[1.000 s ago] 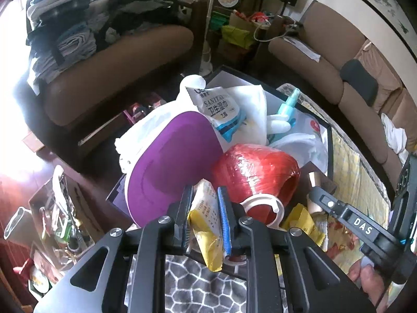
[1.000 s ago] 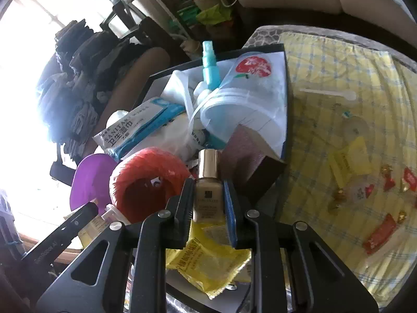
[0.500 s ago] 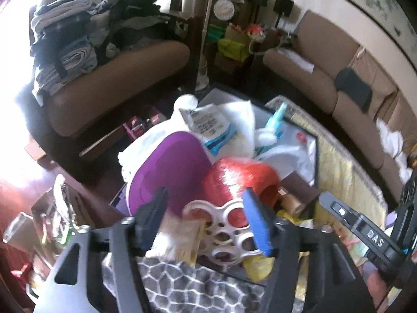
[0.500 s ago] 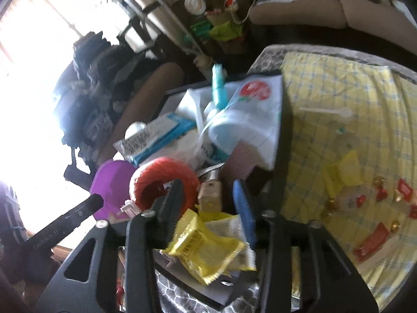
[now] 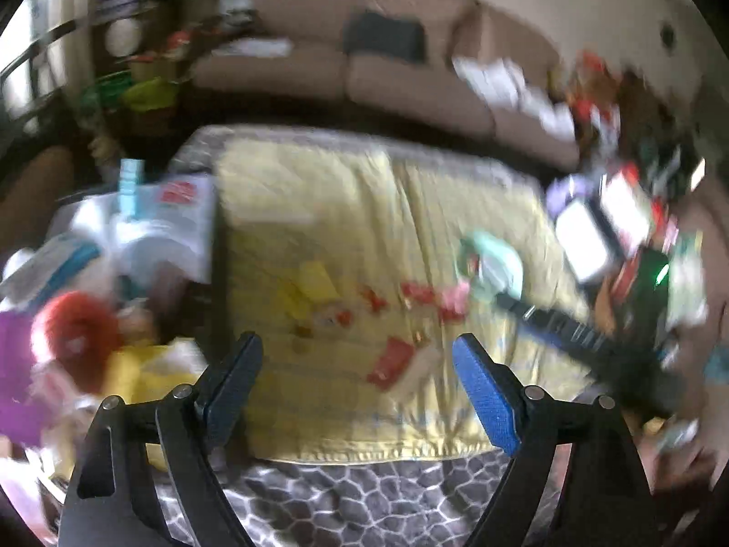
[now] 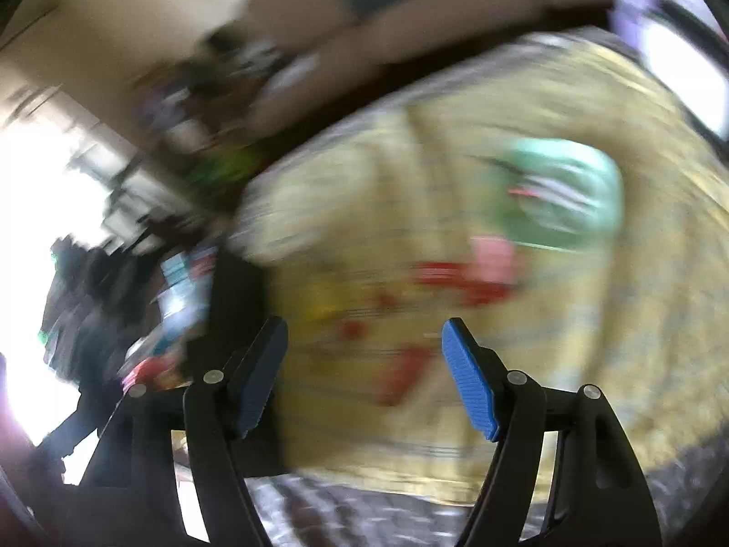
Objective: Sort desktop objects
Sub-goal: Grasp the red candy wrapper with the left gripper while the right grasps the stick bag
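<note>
Both views are motion-blurred. My left gripper (image 5: 357, 355) is open and empty above the yellow checked cloth (image 5: 364, 209). Small red wrappers (image 5: 394, 362) and yellow packets (image 5: 312, 285) lie scattered on the cloth ahead of it. At the left stands a dark tray (image 5: 218, 273) heaped with a red twine ball (image 5: 75, 332), a purple lid (image 5: 16, 374), yellow packets (image 5: 141, 364) and white bags (image 5: 150, 228). My right gripper (image 6: 364, 351) is open and empty over the same cloth (image 6: 455, 182), with red wrappers (image 6: 455, 278) and a mint-green round item (image 6: 560, 191) ahead. It also shows at the right of the left wrist view (image 5: 560, 328).
A brown sofa (image 5: 387, 73) runs along the back. White and red boxes (image 5: 606, 223) crowd the right end of the table. A grey patterned cover (image 5: 346, 501) lies under the cloth at the near edge. A bright window (image 6: 36, 191) is at the left.
My left gripper let go of the yellow packet, my right gripper let go of the foundation bottle, both at the tray. Both opened wide and swung right over the yellow cloth.
</note>
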A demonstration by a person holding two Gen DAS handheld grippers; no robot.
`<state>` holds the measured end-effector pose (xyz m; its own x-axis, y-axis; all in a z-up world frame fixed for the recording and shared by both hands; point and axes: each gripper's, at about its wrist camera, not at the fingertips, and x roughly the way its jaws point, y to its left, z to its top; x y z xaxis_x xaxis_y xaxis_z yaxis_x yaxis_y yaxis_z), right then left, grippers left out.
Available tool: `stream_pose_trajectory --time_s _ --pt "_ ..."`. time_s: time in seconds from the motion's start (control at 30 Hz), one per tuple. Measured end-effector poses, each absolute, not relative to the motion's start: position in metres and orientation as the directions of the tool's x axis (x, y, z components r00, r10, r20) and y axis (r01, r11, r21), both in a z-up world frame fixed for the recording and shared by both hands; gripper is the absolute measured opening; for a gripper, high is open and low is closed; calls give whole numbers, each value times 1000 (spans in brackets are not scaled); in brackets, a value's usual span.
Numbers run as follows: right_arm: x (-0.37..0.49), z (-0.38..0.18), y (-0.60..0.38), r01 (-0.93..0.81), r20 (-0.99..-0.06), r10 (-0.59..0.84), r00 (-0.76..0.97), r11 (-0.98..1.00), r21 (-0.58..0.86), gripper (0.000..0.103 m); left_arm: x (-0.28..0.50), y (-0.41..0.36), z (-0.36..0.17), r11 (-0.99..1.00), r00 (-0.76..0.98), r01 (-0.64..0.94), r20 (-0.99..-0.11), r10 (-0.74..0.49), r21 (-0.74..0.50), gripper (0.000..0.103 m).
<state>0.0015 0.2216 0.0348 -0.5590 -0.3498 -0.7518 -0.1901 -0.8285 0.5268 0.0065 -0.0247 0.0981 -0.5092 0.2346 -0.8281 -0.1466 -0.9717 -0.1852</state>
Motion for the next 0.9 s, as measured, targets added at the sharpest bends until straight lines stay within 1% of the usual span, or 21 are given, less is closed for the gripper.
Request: stream_pose_trajectory --time_s 0.03,0.07,0.13,0.2,0.27,0.33,0.4,0.47,0.53,0.6,0.63,0.7,0.73,0.77,0.8,0.83,0.9 --pt "2 29 240 -253 -771 -308 -558 -821 512 69 -1 -6 80 -975 -474 -168 -856 207 -143 88" --pt "3 25 255 -289 -780 -282 -558 -816 501 69 -4 2 70 -977 -467 -177 -863 193 -123 88" --pt "3 22 273 -317 -797 -260 -546 -816 483 69 -11 19 35 -977 -451 -190 -876 171 -93 87" --pt "3 17 284 -330 -809 -249 -532 -819 469 69 -19 31 -6 -978 -393 -186 -906 159 -91 83" --pt "6 8 295 -329 -805 -270 -529 -809 487 69 -28 38 -32 -979 -372 -182 -916 152 -89 78" --pt "8 1 301 -340 -801 -292 -523 -791 509 69 -35 41 -47 -982 -367 -177 -921 134 -73 74" --pt "10 -4 304 -344 -803 -297 -517 -787 512 69 -39 41 -60 -978 -384 -198 -913 138 -65 73" --pt "8 -3 300 -336 -808 -300 -508 -794 506 69 -38 43 -64 -968 -413 -237 -894 171 -76 72" --pt "9 -2 298 -332 -806 -299 -511 -796 506 69 -39 41 -67 -961 -429 -251 -877 218 -116 72" --pt "8 1 293 -325 -806 -298 -511 -801 503 69 -47 44 -75 -959 -399 -250 -888 227 -133 64" --pt "7 2 289 -317 -807 -300 -509 -806 500 69 -49 46 -79 -957 -381 -252 -895 232 -140 54" --pt "5 3 283 -305 -809 -304 -503 -813 495 68 -49 49 -84 -958 -372 -254 -900 225 -134 51" --pt "5 4 279 -299 -810 -304 -501 -817 492 68 -49 50 -83 -955 -371 -265 -900 231 -136 37" --pt "4 5 276 -294 -811 -305 -500 -821 490 68 -48 51 -81 -950 -360 -274 -900 245 -149 25" --pt "4 6 274 -288 -811 -305 -499 -824 487 68 -48 49 -79 -949 -351 -266 -900 257 -167 22" --pt "4 7 271 -282 -812 -305 -498 -829 483 68 -48 47 -77 -947 -347 -262 -898 270 -184 12" --pt "5 10 266 -273 -813 -304 -497 -835 479 68 -47 44 -71 -943 -345 -263 -893 289 -204 11"
